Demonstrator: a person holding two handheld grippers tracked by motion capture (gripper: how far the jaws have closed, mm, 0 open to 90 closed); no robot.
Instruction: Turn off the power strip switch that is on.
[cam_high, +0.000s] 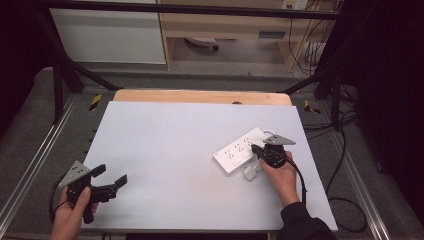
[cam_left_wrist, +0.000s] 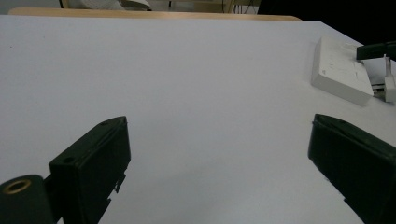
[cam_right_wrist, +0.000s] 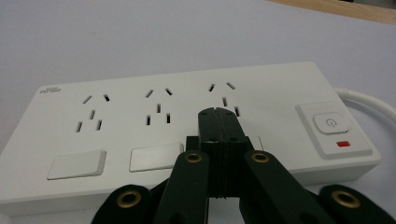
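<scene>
- Right gripper (cam_right_wrist: 217, 112): jaws pressed together, nothing between them, tips resting over the top face of the white power strip (cam_right_wrist: 140, 116), by the third socket group from the strip's plain end.
- In the right gripper view, tips sit just below that socket's lower slots, betw. the row of flat rectangular covers and the power button (cam_right_wrist: 330, 123) w/ its red indicator below.
- Strip's white cord (cam_right_wrist: 369, 100) leaves from the button end.
- High view: right gripper (cam_high: 257, 149) at the near-right part of the white tabletop (cam_high: 175, 145), held by the person's right hand (cam_high: 281, 172); power strip (cam_high: 237, 150) lies flat, angled diagonally.
- Small white plug/adapter (cam_high: 249, 173) lies on the table just beside the strip's near edge, next to the right hand.
- Left gripper (cam_high: 111, 175): jaws spread wide, holding nothing, at the near-left corner of the table, well apart from the strip; left hand (cam_high: 75, 212) grips it from below.
- Left gripper view: both jaws stand far apart w/ bare tabletop between; strip (cam_left_wrist: 338, 70) seen at the far right, w/ the other gripper's tip over it.
</scene>
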